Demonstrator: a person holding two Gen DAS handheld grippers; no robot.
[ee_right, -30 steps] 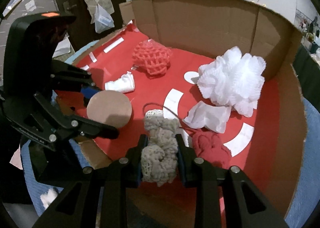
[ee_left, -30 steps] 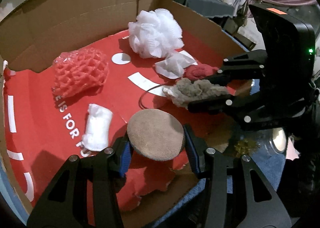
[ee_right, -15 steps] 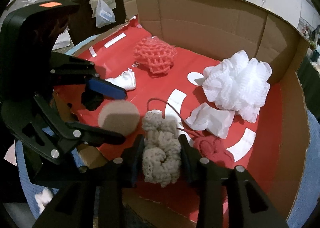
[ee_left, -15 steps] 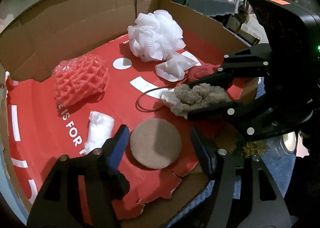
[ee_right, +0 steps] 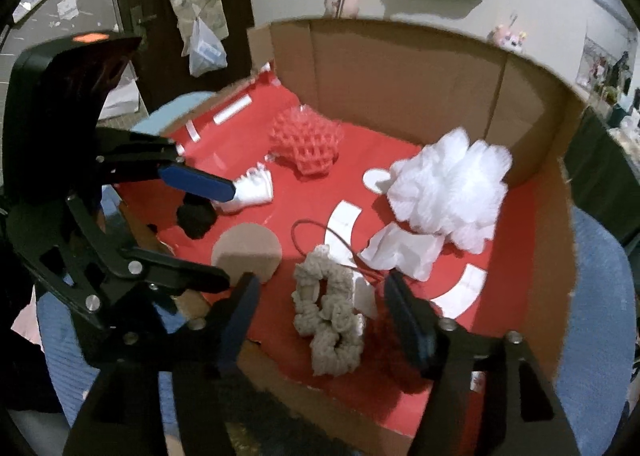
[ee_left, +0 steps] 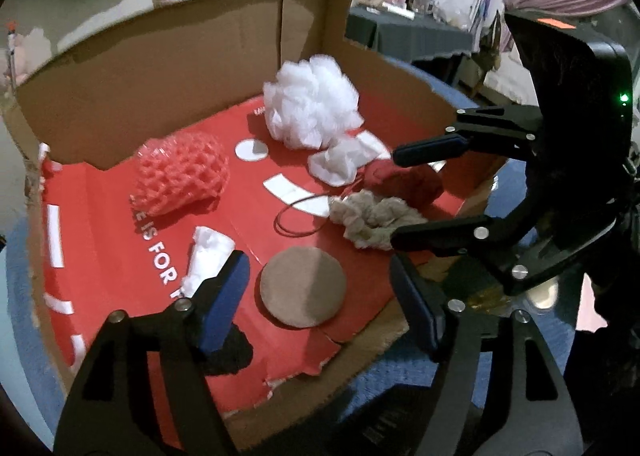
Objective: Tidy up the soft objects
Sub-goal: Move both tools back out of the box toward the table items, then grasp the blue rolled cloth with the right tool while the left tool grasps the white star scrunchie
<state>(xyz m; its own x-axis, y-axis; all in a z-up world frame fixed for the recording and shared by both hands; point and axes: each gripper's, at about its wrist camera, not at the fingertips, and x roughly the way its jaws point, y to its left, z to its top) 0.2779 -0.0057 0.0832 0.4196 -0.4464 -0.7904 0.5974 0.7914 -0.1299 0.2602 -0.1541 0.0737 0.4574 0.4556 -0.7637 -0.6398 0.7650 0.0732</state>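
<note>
One cardboard box, two scrunchies (beige, red), one white pouf, one round pad

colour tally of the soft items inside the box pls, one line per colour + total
White: 3 - mesh pouf, crumpled tissue, folded pad
Red/pink: 2 - foam net, red knit ball
Beige/brown: 2 - knit scrunchie, round pad
Black: 1 - small dark lump
Total: 8
</note>
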